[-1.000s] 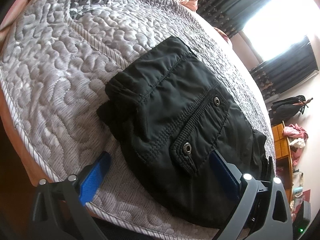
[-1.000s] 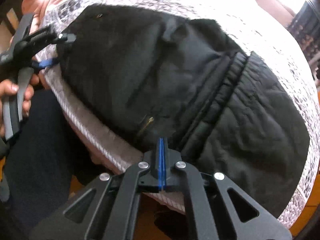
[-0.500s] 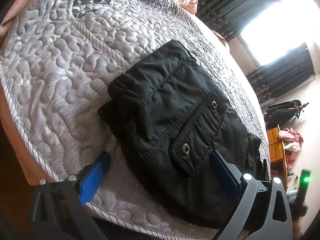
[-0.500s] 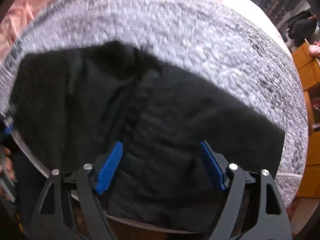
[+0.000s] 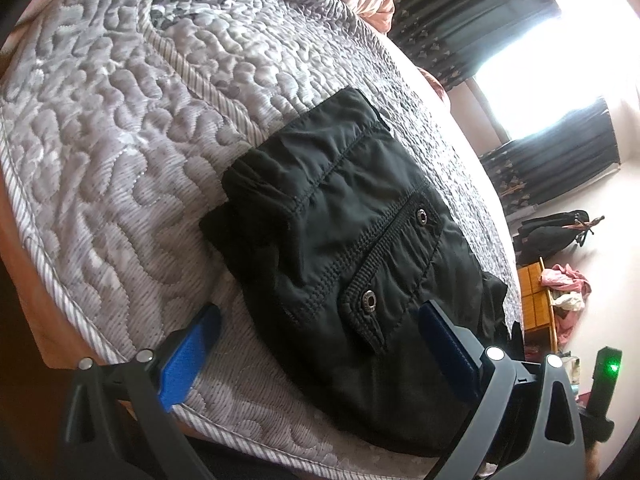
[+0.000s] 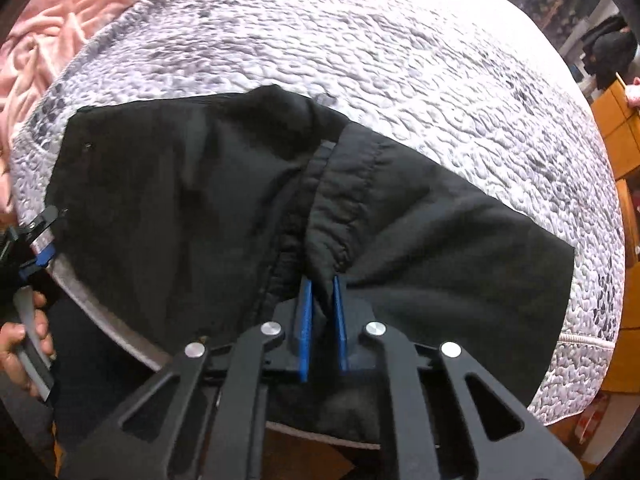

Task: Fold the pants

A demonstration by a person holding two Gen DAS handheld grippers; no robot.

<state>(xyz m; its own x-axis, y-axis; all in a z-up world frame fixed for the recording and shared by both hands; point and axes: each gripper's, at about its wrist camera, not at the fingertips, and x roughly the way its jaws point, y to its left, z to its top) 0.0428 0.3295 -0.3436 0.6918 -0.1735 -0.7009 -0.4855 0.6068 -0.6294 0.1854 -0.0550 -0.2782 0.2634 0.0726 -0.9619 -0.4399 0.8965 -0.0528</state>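
The black pants (image 5: 360, 264) lie folded on the grey quilted bed (image 5: 120, 120), with a snap pocket flap facing up. My left gripper (image 5: 320, 344) is open, its blue fingers astride the near edge of the pants, holding nothing. In the right wrist view the pants (image 6: 200, 208) spread across the bed's near edge. My right gripper (image 6: 320, 300) is shut on a bunched fold of the pants at the gathered waistband (image 6: 340, 216). The left gripper (image 6: 40, 240) shows at the far left in a hand.
Pink bedding (image 6: 52, 40) lies at the bed's far left corner. Dark curtains (image 5: 500, 20) and a bright window stand beyond the bed. An orange cabinet (image 5: 536, 296) with clothes is at the right. The bed edge (image 6: 580, 340) drops off near me.
My right gripper opened half a second ago, then closed on a fold of the pants at the waistband. My left gripper stayed open and barely moved.
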